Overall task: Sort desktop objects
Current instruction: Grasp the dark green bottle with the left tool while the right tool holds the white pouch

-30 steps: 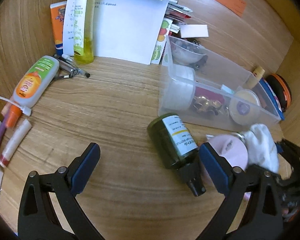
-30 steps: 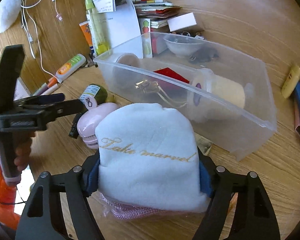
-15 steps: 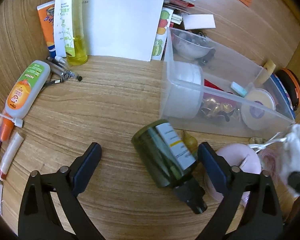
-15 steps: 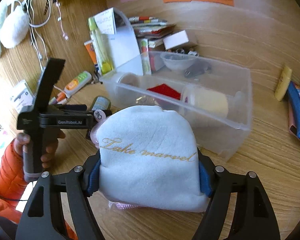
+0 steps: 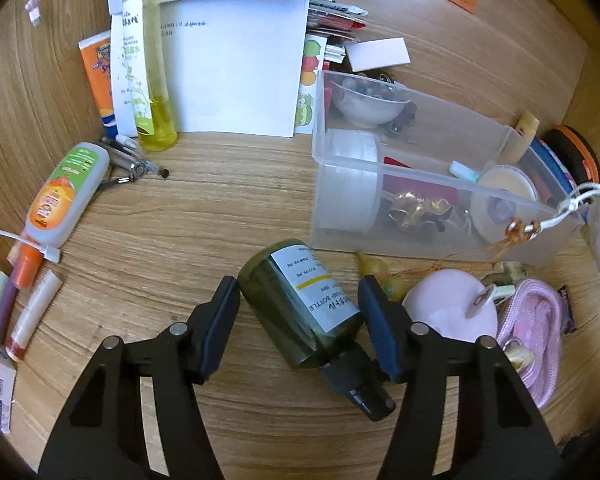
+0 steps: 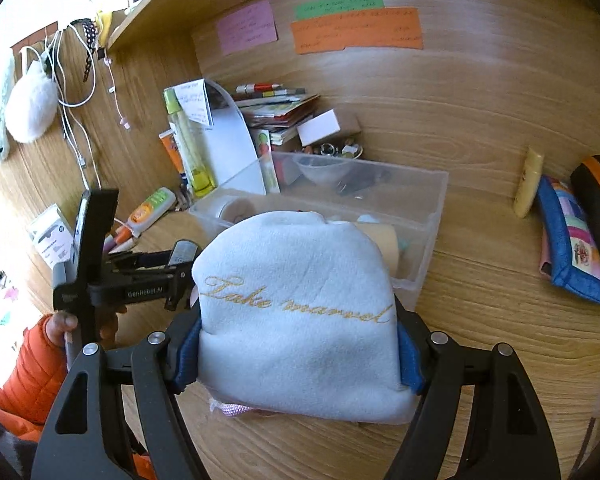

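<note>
The left gripper (image 5: 298,300) sits low over the wooden desk (image 5: 204,216) with a dark green bottle (image 5: 300,308) lying on its side between its jaws, black cap toward the camera. The jaws have just been closing around it; both pads now sit right at the bottle's sides, the left one at its base and the right one along its labelled flank, though whether they press firmly cannot be told. Just beside the bottle on the right lie a round pink case (image 5: 448,312) and a pink woven pouch (image 5: 536,328). Beyond the bottle stands a clear plastic bin (image 5: 432,248) holding a white bowl (image 5: 366,104), a roll of tape (image 5: 352,184), a gold ornament (image 5: 416,210) and a round tub (image 5: 504,196). At the left of the desk lie an orange-and-green tube (image 5: 66,194) and some pens, and a tall yellow bottle (image 5: 150,68) stands against white paper (image 5: 236,68) at the back. The right gripper (image 6: 298,344) is pinching a pale blue cloth bag (image 6: 296,316) with gold script, its blue pads pressed into both sides, the bag lifted clear of the desk in front of the bin. A hand (image 6: 72,324) in an orange sleeve holds the left gripper's handle at the left of the right wrist view. A blue patterned pouch (image 6: 568,256) lies at the far right of the desk.
</note>
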